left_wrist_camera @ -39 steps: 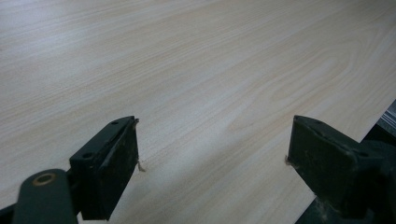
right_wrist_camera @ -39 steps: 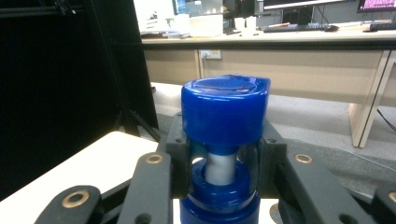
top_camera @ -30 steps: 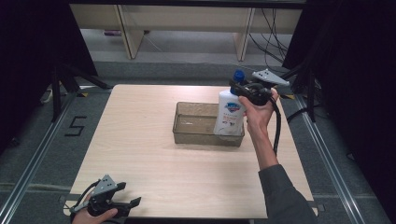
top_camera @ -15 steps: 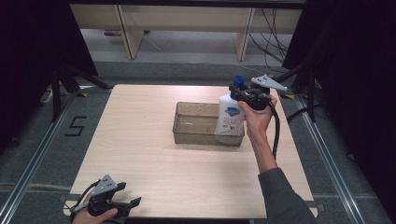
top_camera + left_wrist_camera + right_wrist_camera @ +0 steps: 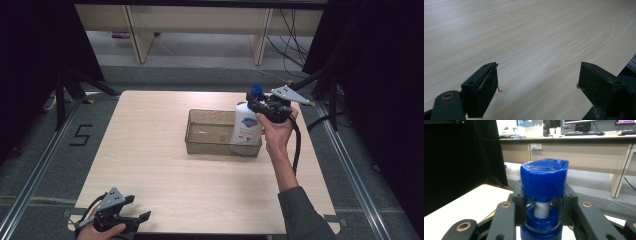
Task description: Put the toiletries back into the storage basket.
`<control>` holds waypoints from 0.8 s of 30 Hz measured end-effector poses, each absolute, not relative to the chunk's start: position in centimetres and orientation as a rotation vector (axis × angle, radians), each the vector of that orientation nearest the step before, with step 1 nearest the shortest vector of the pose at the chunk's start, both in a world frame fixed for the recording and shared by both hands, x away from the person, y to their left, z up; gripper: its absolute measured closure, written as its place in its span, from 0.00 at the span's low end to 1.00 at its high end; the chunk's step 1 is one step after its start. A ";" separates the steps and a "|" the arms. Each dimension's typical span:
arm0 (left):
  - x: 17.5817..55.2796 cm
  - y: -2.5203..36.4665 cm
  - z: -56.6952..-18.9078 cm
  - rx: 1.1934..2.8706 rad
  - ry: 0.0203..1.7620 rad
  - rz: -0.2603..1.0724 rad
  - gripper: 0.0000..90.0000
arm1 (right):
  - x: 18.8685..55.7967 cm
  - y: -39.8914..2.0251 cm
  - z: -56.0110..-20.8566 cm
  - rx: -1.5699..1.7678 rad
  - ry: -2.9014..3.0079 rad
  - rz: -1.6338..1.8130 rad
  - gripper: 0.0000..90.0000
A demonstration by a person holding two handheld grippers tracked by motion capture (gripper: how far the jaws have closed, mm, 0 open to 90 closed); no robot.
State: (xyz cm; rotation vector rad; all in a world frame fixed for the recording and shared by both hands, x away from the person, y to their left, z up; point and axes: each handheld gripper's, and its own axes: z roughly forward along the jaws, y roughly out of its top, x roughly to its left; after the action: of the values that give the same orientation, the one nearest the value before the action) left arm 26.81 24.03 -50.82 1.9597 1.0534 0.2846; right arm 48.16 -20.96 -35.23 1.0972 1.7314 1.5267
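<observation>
My right claw (image 5: 259,106) is squeezed tight on the neck of the soap bottle (image 5: 246,127), just under its blue cap (image 5: 544,178). In the right gripper view the cap sits in the middle of the frame, with a black jaw on each side of it. I think I hold it by the neck because that part is thin and the cap above stops it from slipping out.

In the high view the bottle is right of the middle. It stands upright at the right end of the clear tub (image 5: 210,134). I cannot tell if its bottom rests on the tub floor or hangs a bit above it. Holding it straight up should help it go in or come out without bumping the walls.

My left claw (image 5: 131,212) waits in the lower left of the high view, near the front edge of the bench (image 5: 150,150). Its jaws stand wide apart with nothing between them.
</observation>
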 end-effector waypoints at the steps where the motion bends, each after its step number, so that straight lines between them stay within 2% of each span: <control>1: 26.8 24.0 -50.8 1.960 1.053 0.285 0.17 | 48.1 -20.9 -35.2 1.102 1.726 1.525 0.73; 24: 26.8 24.1 -50.8 1.973 1.051 0.282 0.17 | 46.8 -20.3 -35.6 1.049 1.717 1.509 0.72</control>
State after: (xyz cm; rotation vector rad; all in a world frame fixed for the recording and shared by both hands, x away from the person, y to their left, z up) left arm 26.82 24.09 -50.83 1.9729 1.0508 0.2818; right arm 46.77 -20.28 -35.62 1.0486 1.7171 1.5094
